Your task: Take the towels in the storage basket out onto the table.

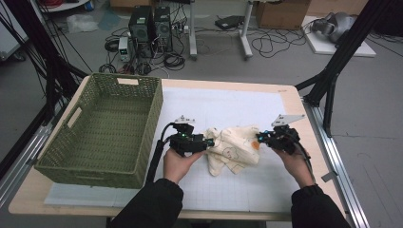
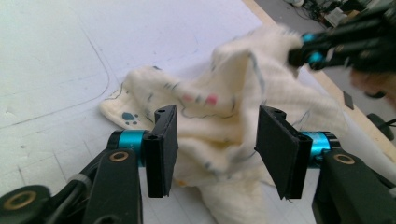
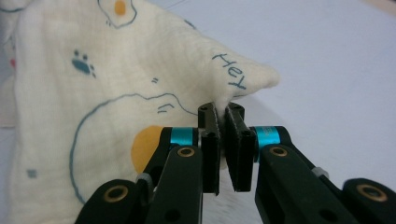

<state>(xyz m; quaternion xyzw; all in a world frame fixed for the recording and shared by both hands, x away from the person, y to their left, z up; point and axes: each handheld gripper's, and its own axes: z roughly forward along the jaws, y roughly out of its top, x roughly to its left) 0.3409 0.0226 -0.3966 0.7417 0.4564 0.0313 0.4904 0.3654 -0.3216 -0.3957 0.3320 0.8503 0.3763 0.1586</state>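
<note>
A cream cloth [image 1: 234, 148] with small printed drawings lies crumpled on the white mat [image 1: 247, 107], near the middle of the table [image 1: 290, 95] and a little toward the near edge. The green basket [image 1: 102, 126] stands well apart from it, on the left side.

The right gripper [image 1: 260, 137] has its jaws closed tight on the right edge of the cloth; in the right gripper view [image 3: 222, 116] a thin fold of fabric sits pinched between the two black pads, just below the printed word. The left gripper [image 1: 209, 141] is at the left edge of the cloth with its jaws about half open. In the left gripper view [image 2: 215, 140] the fabric lies between and behind the pads, but they do not press on it, so this gripper holds nothing.

The step in hand seems to be to take the cloth at two edges, so it can be spread or folded. To do it well, the left gripper should go low and slide one pad under a single edge of the fabric, not into the thick bunch in the middle, and then close firmly. The right hand should keep its pinch steady and not pull away before the left has its hold, otherwise the cloth drags across the mat. After both hold, lifting slowly and moving the hands apart should open the cloth evenly.
</note>
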